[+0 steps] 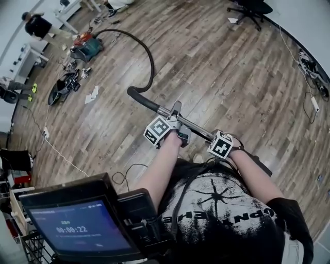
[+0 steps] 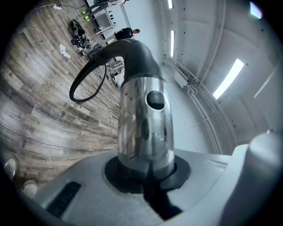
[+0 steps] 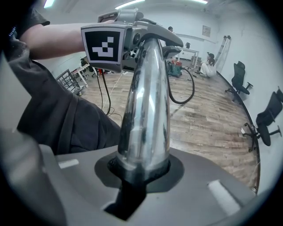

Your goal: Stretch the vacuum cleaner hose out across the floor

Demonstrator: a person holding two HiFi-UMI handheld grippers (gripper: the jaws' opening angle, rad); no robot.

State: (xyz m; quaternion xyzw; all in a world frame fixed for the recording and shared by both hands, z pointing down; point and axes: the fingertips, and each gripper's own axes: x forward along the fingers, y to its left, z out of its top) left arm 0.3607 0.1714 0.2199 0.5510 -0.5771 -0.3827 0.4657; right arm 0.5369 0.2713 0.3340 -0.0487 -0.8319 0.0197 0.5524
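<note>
A green and red vacuum cleaner (image 1: pixel 86 47) stands at the far left of the wooden floor. Its black hose (image 1: pixel 148 59) curves from there to a black handle bend (image 1: pixel 138 96), which joins a chrome wand (image 1: pixel 195 127). Both grippers hold this wand above the floor. My left gripper (image 1: pixel 175 124) is shut on the wand's upper part (image 2: pixel 143 128), just below the bend (image 2: pixel 137 53). Further down, my right gripper (image 1: pixel 229 142) is shut on the same tube (image 3: pixel 146 114). The left gripper's marker cube (image 3: pixel 104 46) shows in the right gripper view. The wand's lower end is hidden behind my arm.
Office chairs (image 1: pixel 252 9) (image 3: pixel 269 117) stand along the far wall. Loose gear (image 1: pixel 64 85) and cables (image 1: pixel 56 149) lie at the left, a power strip (image 1: pixel 314 103) at the right. A cart with a screen (image 1: pixel 77 224) is at my lower left. One person (image 1: pixel 37 25) stands far left; another (image 3: pixel 207 66) sits near the vacuum.
</note>
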